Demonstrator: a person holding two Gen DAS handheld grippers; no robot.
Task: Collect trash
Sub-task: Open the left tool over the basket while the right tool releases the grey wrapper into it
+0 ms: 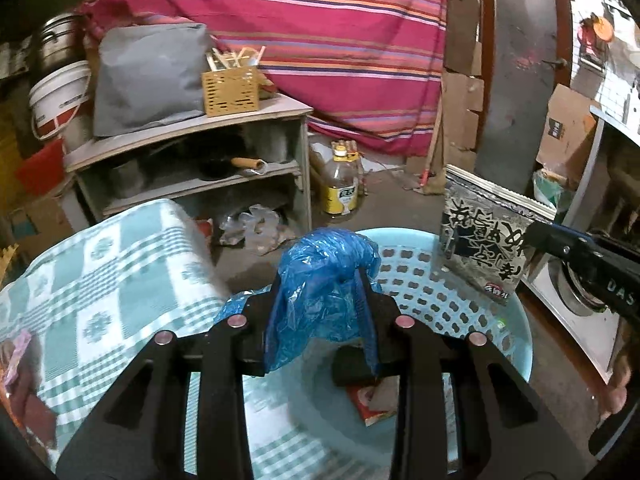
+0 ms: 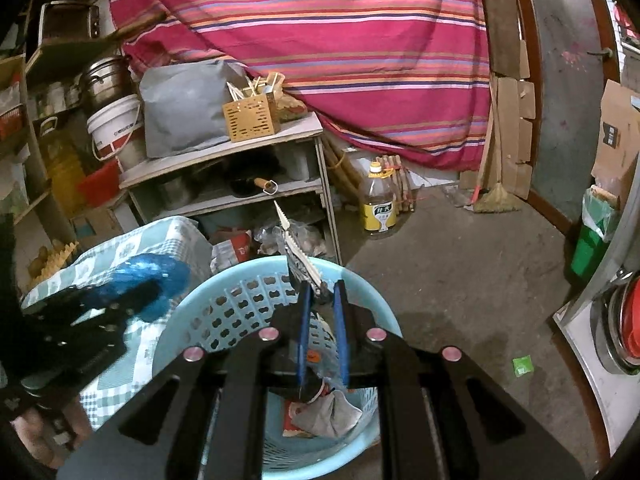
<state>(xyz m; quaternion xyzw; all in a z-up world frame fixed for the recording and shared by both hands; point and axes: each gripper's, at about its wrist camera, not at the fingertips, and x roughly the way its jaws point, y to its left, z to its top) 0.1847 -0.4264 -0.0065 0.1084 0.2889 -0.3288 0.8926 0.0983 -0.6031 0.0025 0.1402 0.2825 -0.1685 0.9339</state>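
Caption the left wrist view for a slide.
Left gripper carries a crumpled blue plastic bag over the light blue basket; the right gripper brings a black-and-silver wrapper alongside.

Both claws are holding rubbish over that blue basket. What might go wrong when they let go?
The blue plastic bag drapes over the left gripper, so it may cling instead of dropping. The right gripper pinches the black snack packet by one edge near the light blue basket rim; it could tip outside onto the floor.

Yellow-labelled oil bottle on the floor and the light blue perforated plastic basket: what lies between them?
Only bare grey concrete floor separates bottle from basket rim, clearest in the right wrist view.
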